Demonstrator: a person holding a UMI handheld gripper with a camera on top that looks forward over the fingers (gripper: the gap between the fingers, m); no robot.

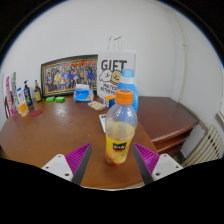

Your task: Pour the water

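Facing forward: the gripper (112,160) points along a wooden table (50,130), its two fingers apart with the pink pads (72,158) showing on their inner faces.
Jaw state: released, I judge; the bottle stands between the fingers and a gap seems to show at each side, though contact low down is hard to rule out.
Task thing: one bottle (121,130) with an orange cap (124,98) and pale yellow liquid, standing on the table just ahead, near the table's front edge.
Key relation: the bottle sits dead ahead and between the fingers, slightly toward the right finger; its long axis is upright, crossing the jaws' closing line squarely.
Next move, as a judgement: closing on the bottle's body looks possible with little or no advance.
Count, bottles: one orange-capped; one blue-capped (127,85) directly behind it.
Count, other: one white gift bag (113,68), one framed picture (68,75) against the wall, a cluster of small items far left, too small to count.
Receiving vessel: none clearly identifiable.
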